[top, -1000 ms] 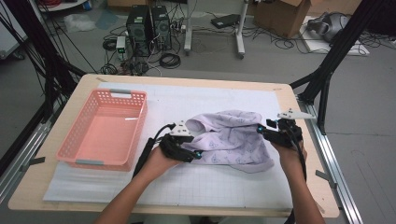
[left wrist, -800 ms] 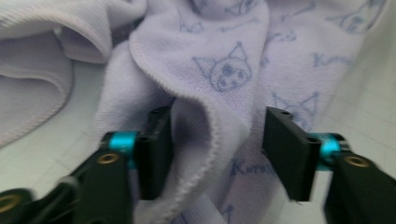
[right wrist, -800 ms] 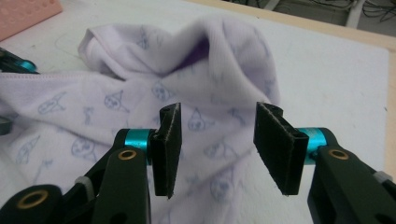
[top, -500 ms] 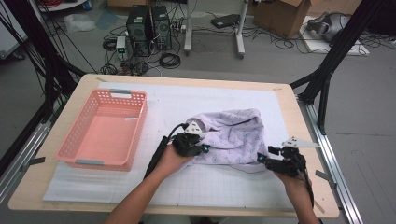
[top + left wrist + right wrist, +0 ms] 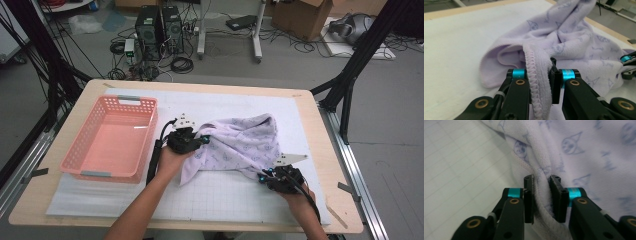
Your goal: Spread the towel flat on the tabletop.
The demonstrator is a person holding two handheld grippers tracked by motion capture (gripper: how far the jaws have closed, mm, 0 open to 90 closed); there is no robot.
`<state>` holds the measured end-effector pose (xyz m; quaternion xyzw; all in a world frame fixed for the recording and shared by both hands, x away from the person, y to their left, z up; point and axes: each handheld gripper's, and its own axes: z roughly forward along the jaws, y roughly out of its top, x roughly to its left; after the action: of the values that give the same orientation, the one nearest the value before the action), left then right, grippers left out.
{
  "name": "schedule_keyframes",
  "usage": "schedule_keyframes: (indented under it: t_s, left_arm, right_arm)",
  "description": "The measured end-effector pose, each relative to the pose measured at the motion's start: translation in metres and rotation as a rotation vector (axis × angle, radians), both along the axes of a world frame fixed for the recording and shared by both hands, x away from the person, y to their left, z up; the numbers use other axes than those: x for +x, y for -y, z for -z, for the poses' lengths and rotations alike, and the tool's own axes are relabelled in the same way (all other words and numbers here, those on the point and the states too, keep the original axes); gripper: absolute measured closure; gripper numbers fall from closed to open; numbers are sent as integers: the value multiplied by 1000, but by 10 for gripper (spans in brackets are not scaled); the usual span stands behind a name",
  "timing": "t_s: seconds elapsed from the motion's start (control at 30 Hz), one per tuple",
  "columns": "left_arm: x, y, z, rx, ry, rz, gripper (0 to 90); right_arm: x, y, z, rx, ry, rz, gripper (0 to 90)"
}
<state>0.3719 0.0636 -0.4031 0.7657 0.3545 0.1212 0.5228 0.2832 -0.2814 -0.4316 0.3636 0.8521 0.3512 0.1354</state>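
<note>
Grip points sit at 2 separate edges of the towel [image 5: 240, 145] so it can be pulled flat. Nearest, the right gripper [image 5: 265, 176] has just been closing and pinches the near-right hem. Farther left, the left gripper [image 5: 202, 140] is clamped on a stitched hem fold. Between them the towel lies bunched at the centre-right of the white mat [image 5: 225, 192]. Beyond, at far left, stands the pink basket [image 5: 90, 160], probably its destination.

A lab or robotics workshop: the wooden table [image 5: 320, 150] stands inside a black metal frame [image 5: 350, 75] on a grey concrete floor, with computer towers [image 5: 160, 25], tangled cables [image 5: 180, 62], a cardboard box [image 5: 300, 17] and a white stand's legs [image 5: 227, 47] behind it.
</note>
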Motion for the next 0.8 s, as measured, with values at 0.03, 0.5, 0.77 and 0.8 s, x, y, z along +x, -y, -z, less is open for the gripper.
schedule_keyframes:
  t_s: [0.03, 0.5, 0.77, 0.8]
  left_arm:
    - [1, -2, -1, -5, 1, -11, 824]
    - [18, 2, 16, 76, 34, -137, 723]
    - [6, -2, 8, 59, 3, -66, 476]
    - [2, -2, 7, 59, 5, -45, 477]
  right_arm:
    - [5, 5, -7, 23, 20, -1, 784]
    - [95, 24, -41, 84, 110, 175, 756]
    - [101, 26, -29, 76, 102, 292, 563]
    - [97, 28, -30, 75, 110, 293, 550]
